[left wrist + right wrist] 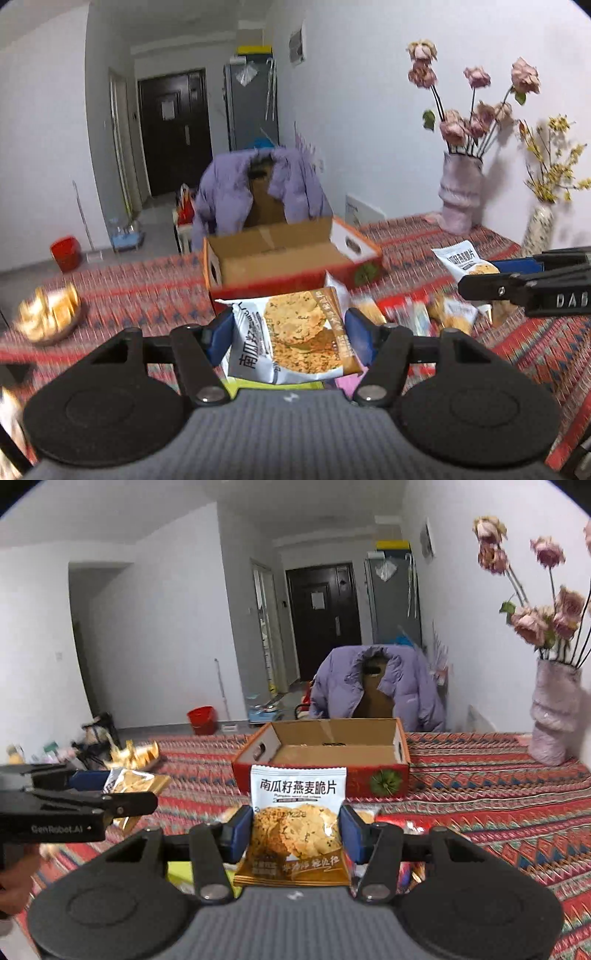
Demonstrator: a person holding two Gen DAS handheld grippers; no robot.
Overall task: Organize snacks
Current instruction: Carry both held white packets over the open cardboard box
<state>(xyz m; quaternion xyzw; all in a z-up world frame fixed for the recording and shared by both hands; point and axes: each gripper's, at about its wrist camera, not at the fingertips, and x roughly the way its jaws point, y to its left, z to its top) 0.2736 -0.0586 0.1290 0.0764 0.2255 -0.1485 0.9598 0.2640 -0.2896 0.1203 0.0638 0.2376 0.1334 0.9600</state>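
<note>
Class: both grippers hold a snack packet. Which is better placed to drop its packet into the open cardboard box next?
Probably the right gripper: its packet sits upright, centred before the box. The left gripper's packet is tilted.

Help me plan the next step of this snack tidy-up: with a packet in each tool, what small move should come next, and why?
Probably carry both forward over the open cardboard box. The left tool grips a tilted oat-crisp packet, the right tool an upright one, both off the table, and the box sits just ahead, seemingly empty.
</note>
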